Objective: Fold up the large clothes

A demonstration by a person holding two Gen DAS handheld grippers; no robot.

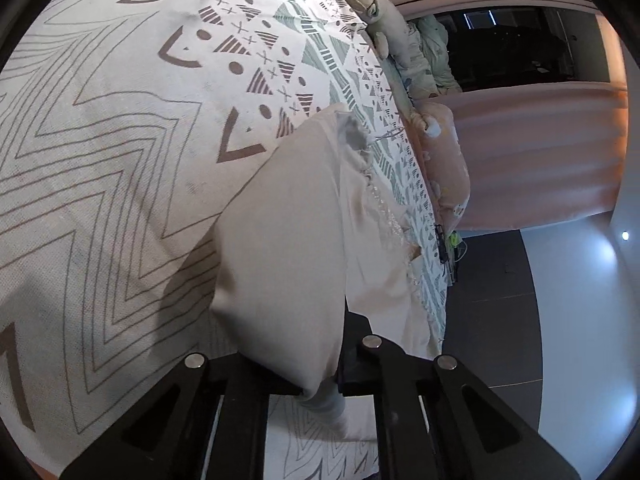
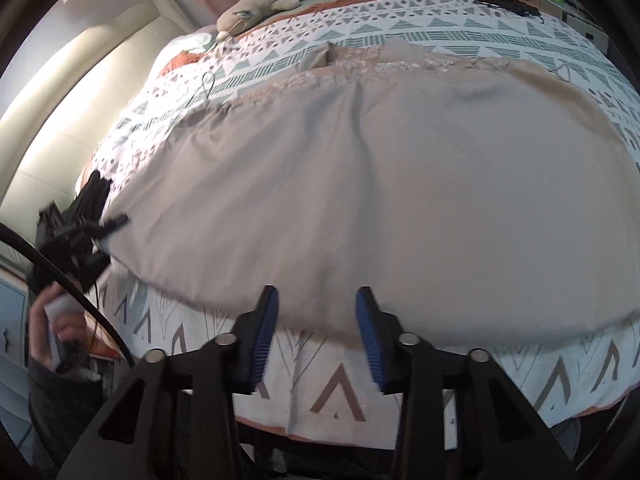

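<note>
Beige garment (image 2: 400, 200) lies spread flat across the patterned bedspread (image 2: 340, 392), filling the middle of the right wrist view, its lace-trimmed edge (image 2: 360, 68) at 12 o'clock. Right gripper (image 2: 316, 328) hovers at 6 o'clock over the garment's near hem, blue-padded fingers (image 2: 264, 336) spread apart with nothing between them. At 9 o'clock in that view the left gripper (image 2: 80, 228) pinches the garment's corner. From the left wrist view, the left gripper (image 1: 320, 384) has its fingers pressed together on a lifted fold of the beige cloth (image 1: 288, 248). A plush toy (image 2: 260, 4) rests at the bedspread's far edge, near 11 o'clock
</note>
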